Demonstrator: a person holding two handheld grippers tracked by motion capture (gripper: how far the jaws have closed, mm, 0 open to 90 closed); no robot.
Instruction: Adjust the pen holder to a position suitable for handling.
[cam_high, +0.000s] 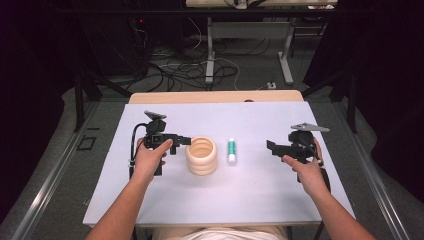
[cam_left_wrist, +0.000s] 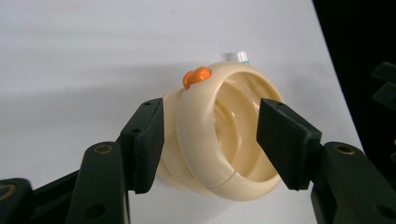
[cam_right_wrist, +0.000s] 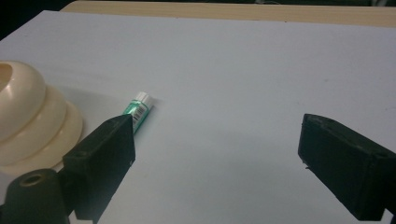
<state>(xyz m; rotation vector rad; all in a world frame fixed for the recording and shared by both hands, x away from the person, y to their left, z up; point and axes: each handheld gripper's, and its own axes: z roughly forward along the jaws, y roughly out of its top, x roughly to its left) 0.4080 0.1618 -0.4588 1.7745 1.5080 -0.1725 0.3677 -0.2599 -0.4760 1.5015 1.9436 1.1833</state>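
Observation:
A cream ribbed round container (cam_high: 201, 156) stands on the white mat (cam_high: 260, 190), left of centre. My left gripper (cam_high: 183, 141) is right at its left side, held by a hand. In the left gripper view the gripper (cam_left_wrist: 212, 121) is open, its jaws straddling the near rim of the container (cam_left_wrist: 219, 135), which carries a small orange piece (cam_left_wrist: 196, 76) on its far rim. A green and white tube (cam_high: 231, 150) lies just right of the container. My right gripper (cam_high: 272, 147) hovers open farther right, empty; its own view shows the gripper (cam_right_wrist: 217, 126), the tube (cam_right_wrist: 140, 108) and the container (cam_right_wrist: 28, 121).
The mat covers a wooden table whose bare strip (cam_high: 215, 96) shows at the far edge. Beyond it lie floor cables (cam_high: 185, 70) and the legs of another table (cam_high: 287, 55). Dark stands flank both sides.

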